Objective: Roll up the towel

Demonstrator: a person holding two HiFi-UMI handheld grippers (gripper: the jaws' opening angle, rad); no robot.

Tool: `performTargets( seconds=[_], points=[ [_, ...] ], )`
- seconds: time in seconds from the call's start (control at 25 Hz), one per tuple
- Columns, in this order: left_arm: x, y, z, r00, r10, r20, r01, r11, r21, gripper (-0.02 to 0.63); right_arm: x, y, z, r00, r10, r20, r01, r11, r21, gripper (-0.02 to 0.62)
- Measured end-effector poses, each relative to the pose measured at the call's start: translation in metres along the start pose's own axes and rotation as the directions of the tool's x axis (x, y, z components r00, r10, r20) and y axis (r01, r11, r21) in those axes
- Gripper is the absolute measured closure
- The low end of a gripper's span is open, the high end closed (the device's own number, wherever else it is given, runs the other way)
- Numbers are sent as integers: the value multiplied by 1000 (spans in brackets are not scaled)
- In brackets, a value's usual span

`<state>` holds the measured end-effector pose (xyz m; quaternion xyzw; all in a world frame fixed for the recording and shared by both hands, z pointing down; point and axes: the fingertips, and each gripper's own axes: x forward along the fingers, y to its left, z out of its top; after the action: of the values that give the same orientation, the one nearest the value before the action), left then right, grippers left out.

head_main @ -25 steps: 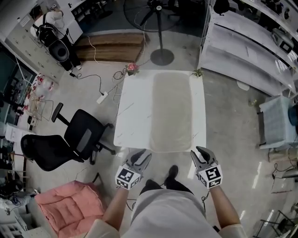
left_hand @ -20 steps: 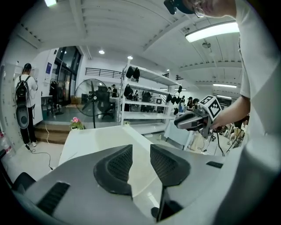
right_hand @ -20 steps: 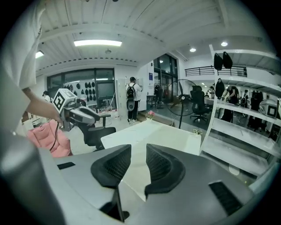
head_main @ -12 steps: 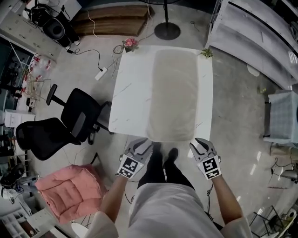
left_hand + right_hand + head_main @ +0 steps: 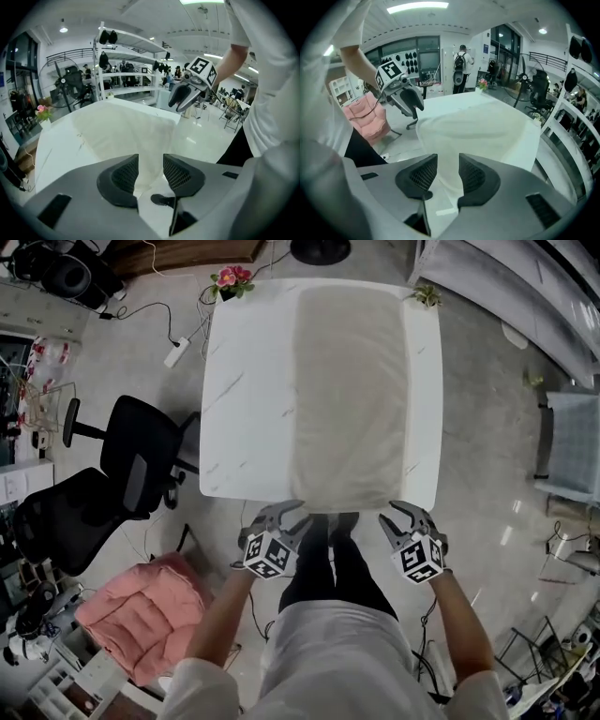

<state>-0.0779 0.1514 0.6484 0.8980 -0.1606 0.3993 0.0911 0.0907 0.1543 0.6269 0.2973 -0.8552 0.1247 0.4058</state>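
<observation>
A beige towel (image 5: 349, 390) lies flat along the white table (image 5: 244, 381), its near end hanging slightly over the front edge. My left gripper (image 5: 286, 513) is at the towel's near left corner and my right gripper (image 5: 403, 512) at its near right corner. Both have just been opening. In the left gripper view the left gripper (image 5: 151, 161) is open, with the towel (image 5: 122, 126) showing in the gap, not pinched. The right gripper (image 5: 448, 164) is open too, the towel (image 5: 473, 126) in its gap untouched by the pads.
Black office chairs (image 5: 141, 465) stand left of the table, and a pink cushion (image 5: 141, 610) lies on the floor near my left side. A flower pot (image 5: 230, 279) and a small plant (image 5: 427, 294) sit at the table's far corners. Shelving (image 5: 506, 277) runs along the right.
Both grippers have come down to the table's front edge at the towel's near corners, and their jaws stand wider. The head view has tilted further down over the table.
</observation>
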Motion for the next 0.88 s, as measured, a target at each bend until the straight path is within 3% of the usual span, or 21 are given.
performTargets(
  seconds=[0.4, 0.6, 0.72, 0.88],
  points=[
    [39, -8, -54, 990, -31, -135, 60, 975, 213, 391, 47, 19, -56, 986, 74, -149, -88, 992, -89, 388],
    [50, -2, -77, 977, 82, -197, 2, 919, 394, 431, 65, 22, -78, 979, 24, -201, -65, 978, -199, 383],
    [52, -1, -79, 976, 94, -199, -5, 912, 410, 460, 69, 21, -86, 978, -1, -211, -55, 964, -259, 430],
    [48, 2, -74, 977, 88, -192, -3, 915, 404, 509, 66, 22, -85, 980, 0, -201, -54, 963, -263, 490]
  ],
)
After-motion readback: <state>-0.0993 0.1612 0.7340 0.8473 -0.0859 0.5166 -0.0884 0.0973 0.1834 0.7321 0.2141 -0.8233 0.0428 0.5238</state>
